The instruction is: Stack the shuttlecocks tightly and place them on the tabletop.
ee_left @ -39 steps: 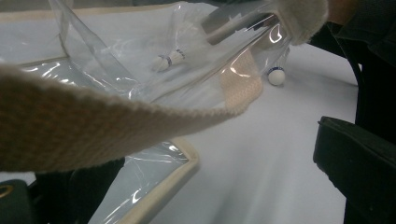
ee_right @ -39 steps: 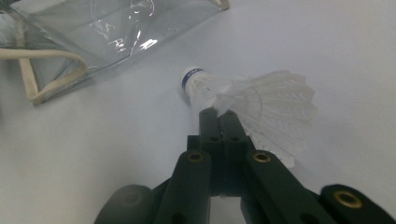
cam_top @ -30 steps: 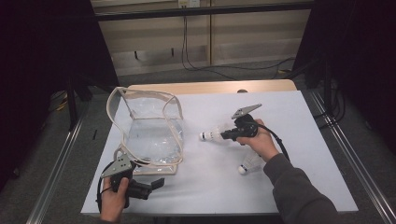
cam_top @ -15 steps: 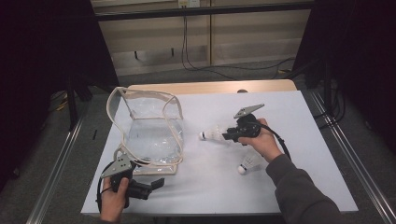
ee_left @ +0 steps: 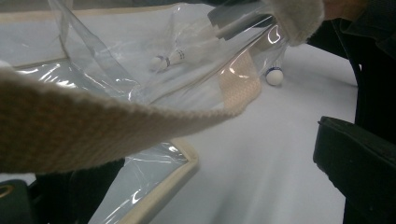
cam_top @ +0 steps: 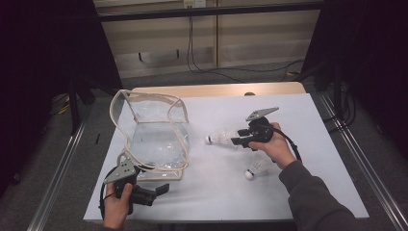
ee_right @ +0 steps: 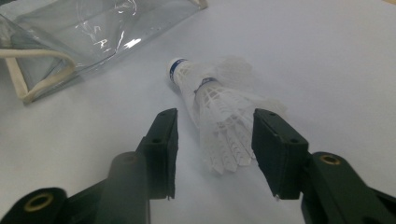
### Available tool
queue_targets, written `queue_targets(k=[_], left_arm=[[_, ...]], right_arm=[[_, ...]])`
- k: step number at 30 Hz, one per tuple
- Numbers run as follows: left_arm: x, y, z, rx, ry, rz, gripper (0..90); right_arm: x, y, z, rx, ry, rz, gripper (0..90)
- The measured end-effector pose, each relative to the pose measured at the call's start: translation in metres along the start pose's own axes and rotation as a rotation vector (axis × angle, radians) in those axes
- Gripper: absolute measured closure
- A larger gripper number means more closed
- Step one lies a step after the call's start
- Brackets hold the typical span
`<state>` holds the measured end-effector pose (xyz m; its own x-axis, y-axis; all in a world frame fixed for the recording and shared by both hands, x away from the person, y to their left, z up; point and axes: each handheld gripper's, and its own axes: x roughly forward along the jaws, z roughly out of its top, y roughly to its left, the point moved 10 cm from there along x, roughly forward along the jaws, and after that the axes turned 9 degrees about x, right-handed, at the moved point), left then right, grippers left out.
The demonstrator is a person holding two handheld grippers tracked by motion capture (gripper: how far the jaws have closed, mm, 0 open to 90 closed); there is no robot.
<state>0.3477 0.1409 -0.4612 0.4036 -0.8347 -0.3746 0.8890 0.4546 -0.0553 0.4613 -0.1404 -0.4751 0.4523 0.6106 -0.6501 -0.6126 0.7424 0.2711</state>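
Observation:
A white shuttlecock pair [ee_right: 210, 93], nested with blue bands at the corks, lies on the white table [cam_top: 216, 192]. My right gripper [ee_right: 215, 114] is open around its feathers; the jaws have just been opening and the pads stand clear of it. From above, this gripper [cam_top: 235, 141] points left at the shuttlecocks [cam_top: 222, 137]. A clear plastic bag [cam_top: 154, 139] with beige trim stands to the left. My left gripper [cam_top: 159, 192] is open at the bag's near corner. In its own view, the bag's beige strap [ee_left: 93, 116] hangs across the front of this gripper [ee_left: 196, 154].
A single shuttlecock [cam_top: 257, 168] rests on the table beside the right hand, also visible as a white cork [ee_left: 274, 77] past the bag. The table's wooden far edge [cam_top: 216, 90] and metal rails [cam_top: 356, 154] border the surface.
The right gripper's jaws have spread apart, and the shuttlecock pair they gripped now lies loose between them on the table. The left hand has stayed where it was.

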Motion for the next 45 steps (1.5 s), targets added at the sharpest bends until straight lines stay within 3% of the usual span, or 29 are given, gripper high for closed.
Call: queue_targets(k=[14, 23, 33, 37, 45], left_arm=[[0.000, 0.000, 0.000, -0.001, 0.002, 0.002, 1.9], [0.000, 0.000, 0.000, -0.001, 0.003, 0.009, 2.0], [0.000, 0.000, 0.000, -0.001, 0.005, 0.012, 2.0], [0.000, 0.000, 0.000, 0.000, 0.004, 0.006, 1.9], [0.000, 0.000, 0.000, -0.003, 0.004, 0.011, 1.9]], right_arm=[[-0.020, -0.004, -0.008, 0.046, -0.042, -0.006, 29.6], [-0.030, -0.010, -0.016, 0.045, -0.049, -0.026, 25.2], [-0.038, -0.012, -0.023, 0.075, -0.074, -0.034, 22.3], [-0.041, -0.013, -0.026, 0.062, -0.073, -0.053, 19.0], [-0.051, -0.016, -0.031, 0.072, -0.112, -0.071, 15.7]])
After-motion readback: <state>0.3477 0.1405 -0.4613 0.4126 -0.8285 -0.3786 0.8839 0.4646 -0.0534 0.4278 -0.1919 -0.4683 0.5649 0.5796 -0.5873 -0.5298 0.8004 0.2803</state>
